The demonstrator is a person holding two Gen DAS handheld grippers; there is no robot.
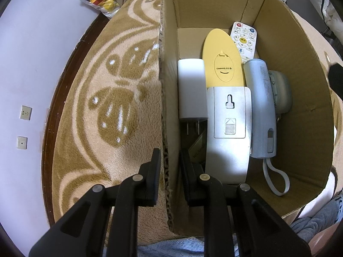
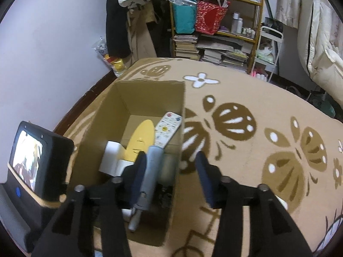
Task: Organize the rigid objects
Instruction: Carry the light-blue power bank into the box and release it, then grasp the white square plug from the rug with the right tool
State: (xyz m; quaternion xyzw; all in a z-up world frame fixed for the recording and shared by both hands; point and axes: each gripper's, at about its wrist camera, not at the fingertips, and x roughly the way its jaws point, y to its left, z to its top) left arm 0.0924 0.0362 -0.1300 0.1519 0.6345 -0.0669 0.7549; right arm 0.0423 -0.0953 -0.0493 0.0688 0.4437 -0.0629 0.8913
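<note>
Left gripper clamping box wall, right gripper wide, straddling opposite wall.

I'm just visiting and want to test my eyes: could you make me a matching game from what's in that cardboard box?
Things:
1. oval remote
2. white charger
3. remote with coloured buttons
4. left tool

Descriptions:
A. lying at the far end of the box
B. yellow, back side up
C. clamped on the box's side wall
D. metal prongs pointing toward the camera

Pairs: 1-B, 2-D, 3-A, 4-C
</note>
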